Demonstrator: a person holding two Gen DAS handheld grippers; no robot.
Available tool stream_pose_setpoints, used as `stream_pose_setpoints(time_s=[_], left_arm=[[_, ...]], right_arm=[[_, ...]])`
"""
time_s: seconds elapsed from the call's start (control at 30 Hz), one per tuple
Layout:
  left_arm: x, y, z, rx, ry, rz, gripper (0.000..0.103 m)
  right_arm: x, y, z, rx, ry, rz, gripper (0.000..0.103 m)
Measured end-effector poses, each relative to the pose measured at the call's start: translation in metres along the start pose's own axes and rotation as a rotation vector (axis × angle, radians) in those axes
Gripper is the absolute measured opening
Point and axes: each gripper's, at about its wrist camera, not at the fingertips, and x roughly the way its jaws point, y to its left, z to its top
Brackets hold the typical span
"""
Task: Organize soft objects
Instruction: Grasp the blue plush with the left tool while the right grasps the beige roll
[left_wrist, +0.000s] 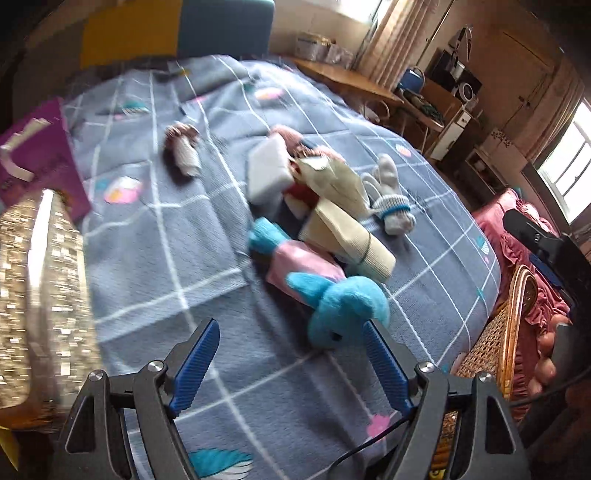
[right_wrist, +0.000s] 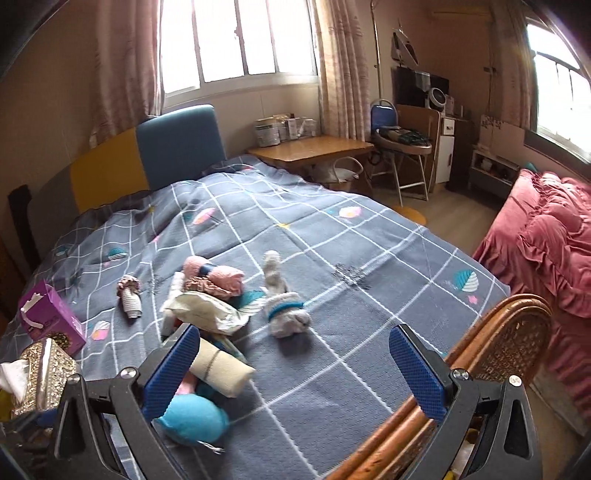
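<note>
Both tools, left (left_wrist: 290, 363) and right (right_wrist: 295, 369), gape empty over the grey checked bedspread (right_wrist: 369, 314) by curtained windows (right_wrist: 236, 40).

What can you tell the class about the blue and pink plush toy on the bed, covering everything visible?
The blue and pink plush toy looks like fuzzy fabric: a rounded bright blue head with a small dark eye, a flopping blue ear, a pale pink body and a blue far end. It lies on its side on the grey checked bedspread, nearest of the pile. A rolled cream cloth rests against its body. The open left gripper hangs just before the head, not gripping it.
</note>
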Motion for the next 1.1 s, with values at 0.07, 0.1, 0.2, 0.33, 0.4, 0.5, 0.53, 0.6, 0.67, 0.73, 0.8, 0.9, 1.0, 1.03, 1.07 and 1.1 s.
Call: stream_pose_setpoints(time_s=[0.07, 0.1, 0.2, 0.33, 0.4, 0.5, 0.53, 0.6, 0.67, 0.73, 0.8, 0.9, 1.0, 1.03, 1.07, 1.1], left_arm=[[0.013, -0.009, 0.002, 0.004, 0.01, -0.017, 0.084], [0.018, -0.013, 0.003, 0.002, 0.019, -0.024, 0.084], [0.035, -0.026, 0.013, 0.015, 0.042, -0.034, 0.085], [0.06, -0.035, 0.017, 0.067, 0.091, 0.024, 0.084], [0.059, -0.027, 0.011, 0.042, 0.082, -0.055, 0.064], [0.048, -0.018, 0.004, 0.033, 0.07, -0.107, 0.048], [0.041, -0.016, 0.001, 0.051, 0.059, -0.103, 0.046], [0.033, -0.01, -0.005, 0.071, 0.055, -0.098, 0.044], [0.025, -0.002, -0.009, 0.075, 0.052, -0.106, 0.043], [0.014, 0.006, -0.012, 0.064, 0.042, -0.11, 0.042], [0.001, 0.011, -0.012, 0.054, 0.019, -0.122, 0.042], [-0.025, 0.014, -0.001, 0.062, -0.033, -0.133, 0.042], [-0.045, 0.015, 0.024, 0.09, -0.084, -0.126, 0.042], [-0.052, 0.015, 0.035, 0.097, -0.105, -0.121, 0.042], [-0.058, 0.016, 0.048, 0.103, -0.121, -0.115, 0.042], [-0.063, 0.017, 0.06, 0.105, -0.136, -0.112, 0.042]], right_arm=[[0.004, -0.004, -0.002, -0.009, 0.019, -0.002, 0.103], [0.006, -0.006, -0.003, -0.015, 0.029, 0.005, 0.103], [0.013, -0.004, -0.004, -0.034, 0.058, 0.007, 0.103], [0.02, -0.004, -0.002, -0.055, 0.079, 0.005, 0.103], [0.025, -0.002, 0.001, -0.074, 0.095, 0.017, 0.103], [0.038, 0.007, 0.006, -0.116, 0.14, 0.062, 0.103], [0.045, 0.011, 0.008, -0.133, 0.172, 0.095, 0.103], [0.061, 0.021, 0.009, -0.166, 0.246, 0.159, 0.103], [0.079, 0.038, 0.007, -0.23, 0.332, 0.219, 0.102], [0.094, 0.056, 0.0, -0.312, 0.405, 0.248, 0.098], [0.107, 0.075, -0.008, -0.392, 0.459, 0.258, 0.091], [0.126, 0.095, -0.02, -0.5, 0.532, 0.257, 0.085], [0.143, 0.107, -0.029, -0.577, 0.592, 0.244, 0.082], [0.146, 0.11, -0.03, -0.598, 0.603, 0.24, 0.074], [0.149, 0.114, -0.033, -0.619, 0.622, 0.231, 0.061], [0.152, 0.117, -0.035, -0.641, 0.631, 0.218, 0.057]])
